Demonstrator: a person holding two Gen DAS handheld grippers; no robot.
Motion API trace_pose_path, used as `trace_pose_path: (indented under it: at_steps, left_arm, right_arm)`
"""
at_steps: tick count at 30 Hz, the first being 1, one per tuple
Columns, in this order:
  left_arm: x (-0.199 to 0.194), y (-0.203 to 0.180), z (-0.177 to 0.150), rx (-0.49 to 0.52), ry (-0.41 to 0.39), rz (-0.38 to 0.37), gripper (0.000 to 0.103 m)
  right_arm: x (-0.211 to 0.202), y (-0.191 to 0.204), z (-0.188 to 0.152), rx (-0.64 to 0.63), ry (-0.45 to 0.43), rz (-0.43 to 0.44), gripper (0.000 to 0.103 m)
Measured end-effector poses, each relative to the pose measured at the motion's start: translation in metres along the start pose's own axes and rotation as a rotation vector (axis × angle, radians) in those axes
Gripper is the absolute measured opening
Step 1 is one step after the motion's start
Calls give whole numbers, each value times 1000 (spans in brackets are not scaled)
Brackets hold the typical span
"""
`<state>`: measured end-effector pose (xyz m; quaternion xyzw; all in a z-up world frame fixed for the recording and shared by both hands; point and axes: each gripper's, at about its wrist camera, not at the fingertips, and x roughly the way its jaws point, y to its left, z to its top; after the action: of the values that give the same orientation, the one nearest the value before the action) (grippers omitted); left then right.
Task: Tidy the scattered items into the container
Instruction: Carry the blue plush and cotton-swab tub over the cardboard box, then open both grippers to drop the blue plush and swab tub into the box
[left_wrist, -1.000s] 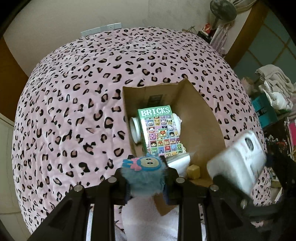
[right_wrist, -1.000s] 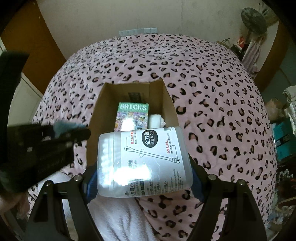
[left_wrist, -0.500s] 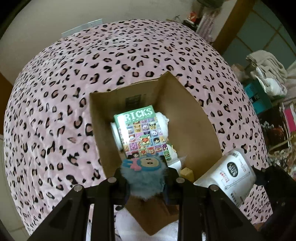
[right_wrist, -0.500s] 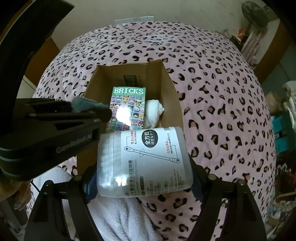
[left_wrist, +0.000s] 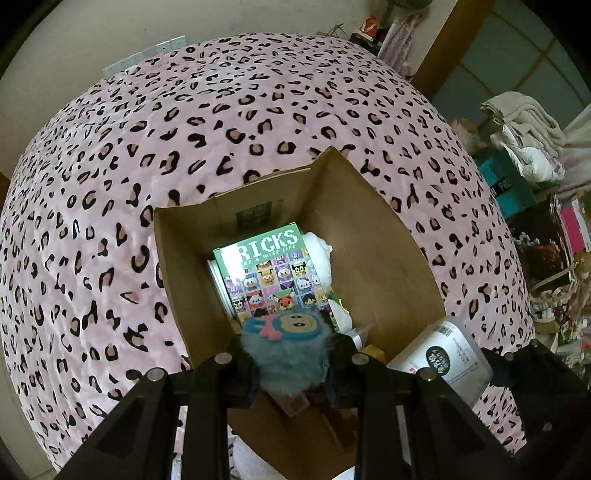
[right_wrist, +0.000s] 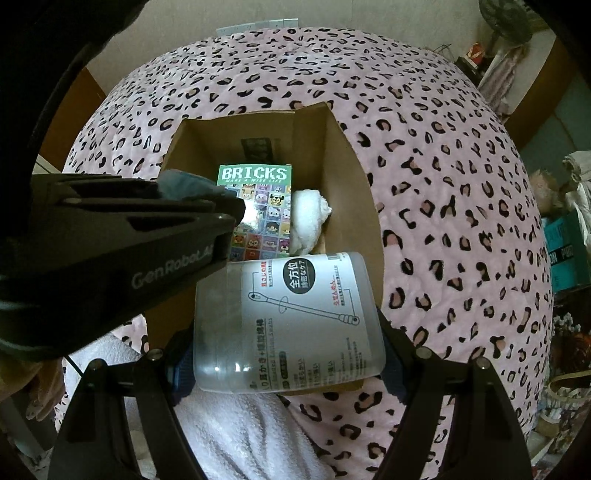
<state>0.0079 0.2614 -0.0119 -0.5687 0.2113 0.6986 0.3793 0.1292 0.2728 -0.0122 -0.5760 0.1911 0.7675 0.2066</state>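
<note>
The left gripper (left_wrist: 291, 363) clamps a fluffy toy (left_wrist: 288, 354) above the box (left_wrist: 384, 266); the right gripper (right_wrist: 286, 363) clamps a cotton swab jar (right_wrist: 291, 321)

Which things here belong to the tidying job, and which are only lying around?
Job:
brown cardboard box
fluffy blue plush toy, in left claw
clear plastic cotton-swab tub, in right claw

Lying about:
folded pale towels
teal box

Left hand-held gripper (left_wrist: 291, 365) clamps fuzzy blue toy (left_wrist: 290, 350) above cardboard box (left_wrist: 384, 258).
</note>
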Motion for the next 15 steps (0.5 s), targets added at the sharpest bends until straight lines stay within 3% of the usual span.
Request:
trace_pose_path:
  at_steps: [9, 15]
  left_arm:
    - [6, -11, -1, 19, 16, 6, 29]
    - [10, -8, 2, -10, 48, -11, 52]
  right_arm:
    - [6, -6, 0, 13, 8, 4, 80]
    - [6, -10, 0, 29, 0, 23, 80]
